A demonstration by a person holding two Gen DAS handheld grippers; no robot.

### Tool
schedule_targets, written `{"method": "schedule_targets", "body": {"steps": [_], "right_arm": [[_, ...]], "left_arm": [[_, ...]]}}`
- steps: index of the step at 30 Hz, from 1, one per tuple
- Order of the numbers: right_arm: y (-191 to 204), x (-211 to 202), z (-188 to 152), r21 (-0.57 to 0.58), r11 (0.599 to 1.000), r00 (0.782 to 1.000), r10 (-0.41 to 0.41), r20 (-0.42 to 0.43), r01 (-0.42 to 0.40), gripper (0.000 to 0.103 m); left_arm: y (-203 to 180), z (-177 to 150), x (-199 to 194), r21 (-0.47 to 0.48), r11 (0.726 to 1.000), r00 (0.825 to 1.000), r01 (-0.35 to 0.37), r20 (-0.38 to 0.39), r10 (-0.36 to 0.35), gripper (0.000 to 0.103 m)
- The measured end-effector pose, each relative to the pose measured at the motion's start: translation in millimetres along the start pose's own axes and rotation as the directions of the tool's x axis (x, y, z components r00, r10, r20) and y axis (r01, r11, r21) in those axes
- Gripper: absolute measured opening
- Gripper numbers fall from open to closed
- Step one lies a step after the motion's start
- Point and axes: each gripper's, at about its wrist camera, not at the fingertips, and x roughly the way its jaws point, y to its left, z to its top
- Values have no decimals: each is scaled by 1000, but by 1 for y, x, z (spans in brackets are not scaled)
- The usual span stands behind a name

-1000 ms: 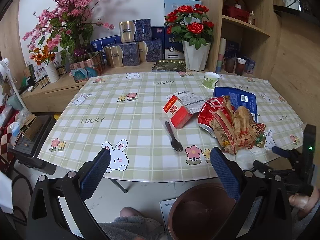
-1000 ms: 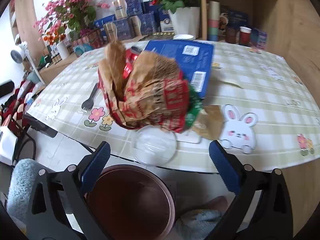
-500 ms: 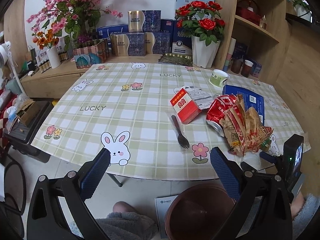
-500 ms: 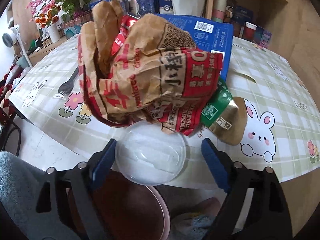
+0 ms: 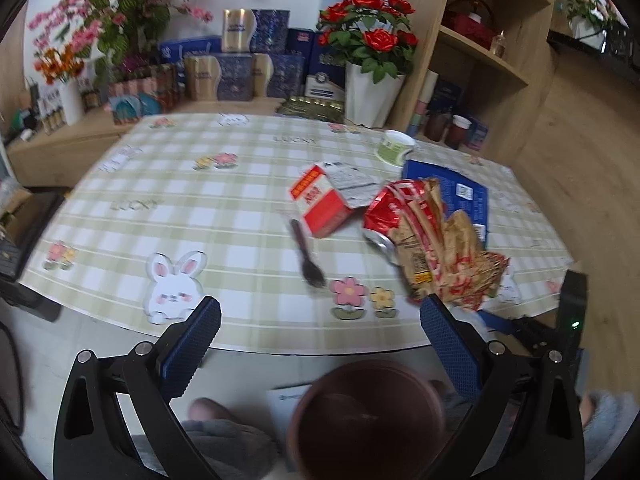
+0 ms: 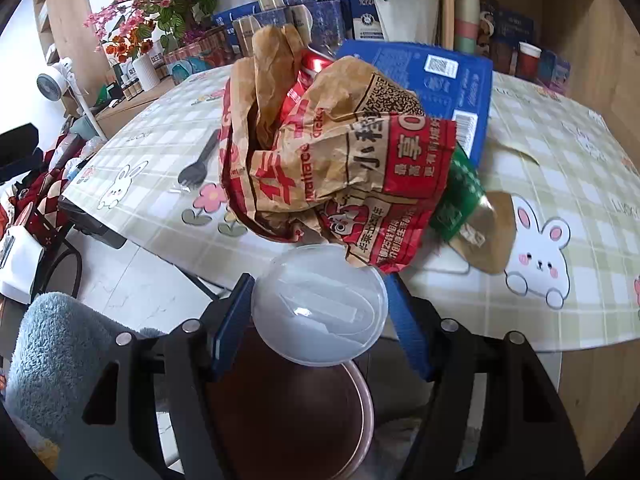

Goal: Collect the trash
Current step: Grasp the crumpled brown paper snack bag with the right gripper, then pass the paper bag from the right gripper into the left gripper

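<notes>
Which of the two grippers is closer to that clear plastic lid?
Right. The right gripper has the clear plastic lid between its closing fingers at the table edge; the left gripper hangs open off to the side.

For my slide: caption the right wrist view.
Right gripper closing around a clear plastic lid at the table edge, above the bin.

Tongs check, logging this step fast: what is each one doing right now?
Left tongs: open, holding nothing.
Right tongs: closing around the clear plastic lid at the table edge; both pads look on its rim.
</notes>
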Motion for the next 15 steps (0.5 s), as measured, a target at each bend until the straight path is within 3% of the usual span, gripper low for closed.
{"method": "schedule_targets", "body": {"steps": [3, 9, 15], "right_arm": [[-9, 3, -2, 39, 999, 1000, 0, -7, 0, 67], [-10, 3, -5, 45, 999, 1000, 0, 0, 0, 67], [-12, 4, -4, 40, 999, 1000, 1, 4, -2, 67]], "left_arm": [[-8, 5, 19, -46, 994, 994, 102, -34, -104, 94], [-38, 28, 71, -105, 970, 968, 221, -95, -231, 84], [-59, 30, 118, -159, 953, 942, 256, -179, -283, 84]]}}
